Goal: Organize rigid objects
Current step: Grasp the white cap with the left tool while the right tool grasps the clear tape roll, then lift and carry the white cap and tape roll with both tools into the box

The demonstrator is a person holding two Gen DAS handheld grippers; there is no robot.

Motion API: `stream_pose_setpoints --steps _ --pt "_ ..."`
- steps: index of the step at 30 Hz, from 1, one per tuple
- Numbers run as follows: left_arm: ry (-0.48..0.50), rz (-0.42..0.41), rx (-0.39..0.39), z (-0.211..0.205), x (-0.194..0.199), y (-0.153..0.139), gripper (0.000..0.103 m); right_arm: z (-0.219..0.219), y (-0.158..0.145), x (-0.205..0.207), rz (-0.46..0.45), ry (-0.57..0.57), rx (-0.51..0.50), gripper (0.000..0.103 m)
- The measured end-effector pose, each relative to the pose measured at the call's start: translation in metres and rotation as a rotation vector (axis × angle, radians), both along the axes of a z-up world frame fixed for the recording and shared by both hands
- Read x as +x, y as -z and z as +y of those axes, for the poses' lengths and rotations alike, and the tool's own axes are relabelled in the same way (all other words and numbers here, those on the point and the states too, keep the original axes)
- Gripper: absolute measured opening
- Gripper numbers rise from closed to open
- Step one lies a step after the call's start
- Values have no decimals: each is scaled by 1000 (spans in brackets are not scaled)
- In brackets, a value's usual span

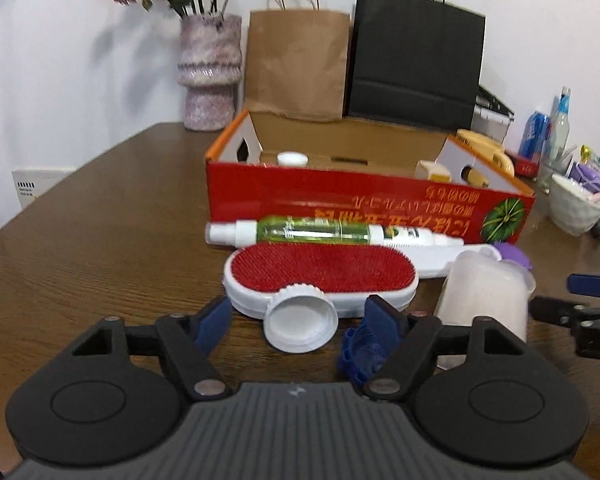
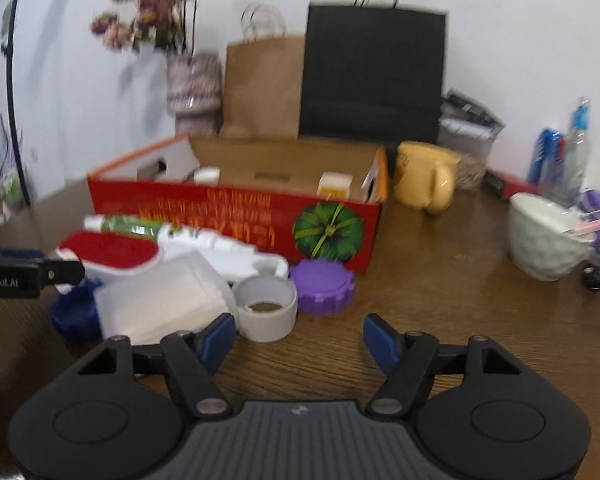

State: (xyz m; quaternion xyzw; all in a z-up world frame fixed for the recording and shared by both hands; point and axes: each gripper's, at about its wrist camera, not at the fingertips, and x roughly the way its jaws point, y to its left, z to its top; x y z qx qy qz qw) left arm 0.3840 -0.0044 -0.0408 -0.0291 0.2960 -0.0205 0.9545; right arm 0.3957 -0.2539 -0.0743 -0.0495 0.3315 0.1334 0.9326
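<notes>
In the left wrist view my left gripper [image 1: 298, 320] stands open around a white screw cap [image 1: 300, 326], with a gap on each side of it. A blue cap [image 1: 358, 356] lies under the right finger. Just behind are a red-faced lint brush [image 1: 320, 272], a green spray bottle [image 1: 320, 230], a translucent tub on its side [image 1: 484, 300] and a purple lid [image 1: 514, 254]. The open red box [image 1: 340, 196] holds a few small items. My right gripper [image 2: 300, 338] is open over bare table, close to a white ring [image 2: 266, 312] and the purple lid [image 2: 322, 286].
On the brown table [image 2: 440, 280], a yellow mug [image 2: 426, 176] stands right of the box and a white bowl [image 2: 544, 236] farther right. Paper bags [image 1: 416, 52] and a flower vase [image 1: 210, 72] line the back wall. Bottles clutter the far right.
</notes>
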Motion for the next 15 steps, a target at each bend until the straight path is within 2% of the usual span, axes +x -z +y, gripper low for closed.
stream_pose_setpoints --steps 1,4,5,6,7,10,15 --pt "0 9 -3 0 3 2 66 3 3 4 12 -14 -10 66" --pt "-13 14 -32 4 7 5 62 8 8 16 31 -30 -23 62" --pt "-14 18 -41 5 8 4 57 9 8 19 33 -35 -13 62" --pt "-14 16 -47 6 7 4 45 10 7 21 29 -36 -7 59" --pt "-20 13 -42 6 7 3 41 11 6 22 23 -36 -7 54" --pt "-29 11 -36 6 6 3 41 16 5 26 18 -39 -11 43" --pt "-33 6 -37 7 3 2 40 17 6 22 5 -16 -13 43"
